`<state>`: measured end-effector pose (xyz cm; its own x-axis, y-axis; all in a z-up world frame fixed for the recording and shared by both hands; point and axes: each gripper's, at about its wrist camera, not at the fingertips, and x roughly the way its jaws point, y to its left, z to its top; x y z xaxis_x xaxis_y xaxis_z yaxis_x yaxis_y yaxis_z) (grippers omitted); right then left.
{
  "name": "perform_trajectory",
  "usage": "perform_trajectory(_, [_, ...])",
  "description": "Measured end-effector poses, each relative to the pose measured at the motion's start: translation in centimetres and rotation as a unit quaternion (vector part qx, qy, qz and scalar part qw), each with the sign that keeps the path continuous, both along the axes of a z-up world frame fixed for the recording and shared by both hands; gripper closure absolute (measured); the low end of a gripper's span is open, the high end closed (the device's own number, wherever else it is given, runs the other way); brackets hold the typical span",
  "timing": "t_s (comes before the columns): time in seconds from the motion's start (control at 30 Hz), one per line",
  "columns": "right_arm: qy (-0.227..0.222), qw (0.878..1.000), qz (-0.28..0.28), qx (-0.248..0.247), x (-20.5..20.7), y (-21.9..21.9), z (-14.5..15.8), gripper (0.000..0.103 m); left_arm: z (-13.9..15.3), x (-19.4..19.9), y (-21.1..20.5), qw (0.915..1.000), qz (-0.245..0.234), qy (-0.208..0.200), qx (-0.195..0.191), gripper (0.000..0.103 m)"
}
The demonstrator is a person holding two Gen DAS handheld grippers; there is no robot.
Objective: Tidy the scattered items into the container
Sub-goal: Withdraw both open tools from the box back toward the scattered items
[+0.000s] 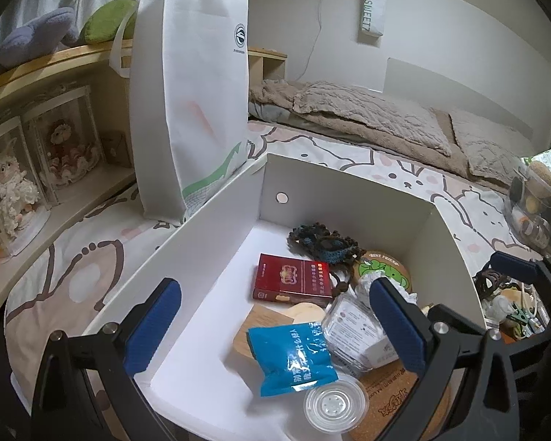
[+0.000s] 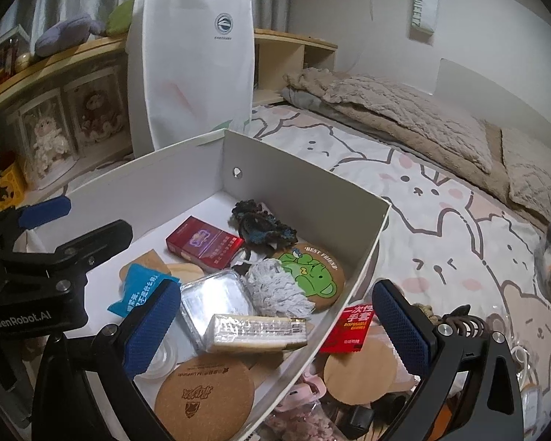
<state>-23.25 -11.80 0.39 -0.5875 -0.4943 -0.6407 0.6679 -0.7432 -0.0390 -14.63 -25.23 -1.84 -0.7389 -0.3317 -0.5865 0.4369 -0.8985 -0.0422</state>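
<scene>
Though white box [image 2: 305, 198] on bed [image 2: 459, 228] already holds red pack [image 2: 202, 244], frog coaster [image 2: 314, 275], blue sachet [image 1: 294, 360], job roughly half done. Red glove packet [image 2: 350, 327], round coaster [image 2: 363, 367] wait outside, just beside wall. Left gripper [image 1: 275, 330], right gripper [image 2: 275, 330] both wide open, empty.

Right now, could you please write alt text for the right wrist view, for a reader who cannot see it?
An open right gripper hovers over the near corner of a white box on a bed, holding nothing. Inside lie a red packet, a frog coaster and a cork coaster. A red glove packet lies outside it; a white tote bag stands behind.
</scene>
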Motion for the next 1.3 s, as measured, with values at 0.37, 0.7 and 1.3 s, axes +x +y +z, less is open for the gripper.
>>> perform_trajectory(0.37, [0.0, 1.0, -0.015, -0.018, -0.4, 1.2, 0.4, 0.0, 0.9, 0.8, 0.1, 0.9999, 0.002, 0.013, -0.007, 0.0])
perform_trajectory(0.7, [0.021, 0.998, -0.04, -0.049, -0.6, 3.2, 2.0, 0.0, 1.6, 1.3, 0.5, 0.9996, 0.003, 0.022, -0.015, 0.0])
perform_trajectory(1.3, [0.078, 0.992, -0.062, -0.075, 0.8, 6.5, 4.5, 0.0, 3.6, 2.6, 1.5, 0.9978, 0.01, 0.058, -0.03, 0.0])
